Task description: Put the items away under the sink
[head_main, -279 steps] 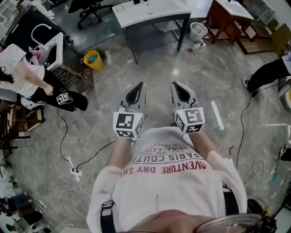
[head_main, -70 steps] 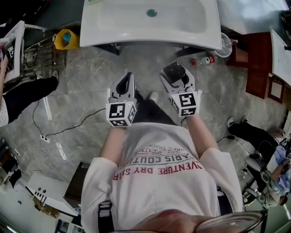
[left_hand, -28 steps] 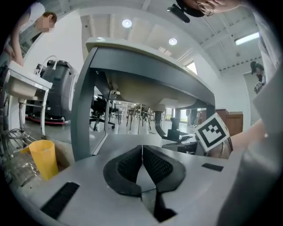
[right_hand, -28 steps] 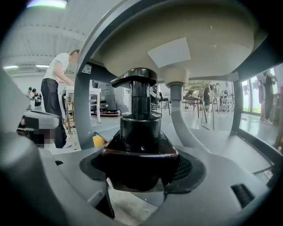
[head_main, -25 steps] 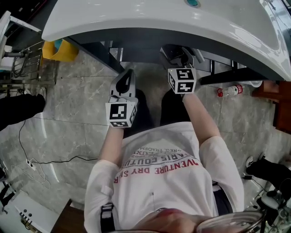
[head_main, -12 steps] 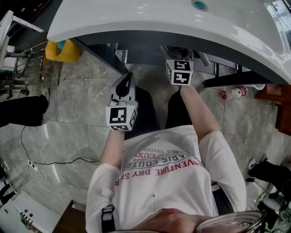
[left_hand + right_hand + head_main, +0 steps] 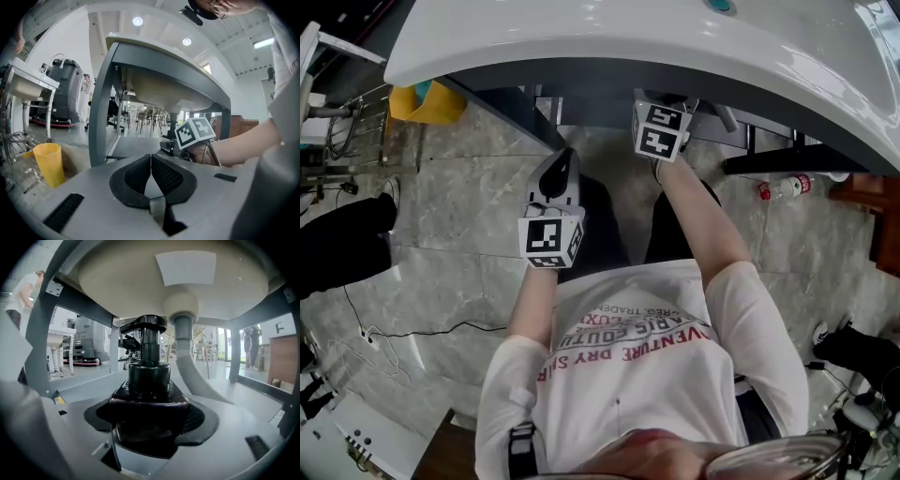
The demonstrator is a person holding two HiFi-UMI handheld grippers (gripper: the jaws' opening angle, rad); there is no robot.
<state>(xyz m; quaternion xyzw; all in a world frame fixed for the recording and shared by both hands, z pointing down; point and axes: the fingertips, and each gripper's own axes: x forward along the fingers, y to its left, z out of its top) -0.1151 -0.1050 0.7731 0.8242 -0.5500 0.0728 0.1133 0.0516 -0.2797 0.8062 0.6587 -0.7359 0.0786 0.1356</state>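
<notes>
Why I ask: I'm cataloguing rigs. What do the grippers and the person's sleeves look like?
The left gripper and right gripper are grey shells with black mesh-textured fingers; each carries a white cube with black square markers. The person wears a white, red-lettered, short-sleeved T-shirt.

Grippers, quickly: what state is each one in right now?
Left gripper: shut, nothing between its jaws.
Right gripper: shut on a dark pump bottle.

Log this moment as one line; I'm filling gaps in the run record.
step: placing under sink | right gripper: shut on dark pump bottle, below sink basin, beside drain hose | left gripper: shut, empty, outside sink frame
</notes>
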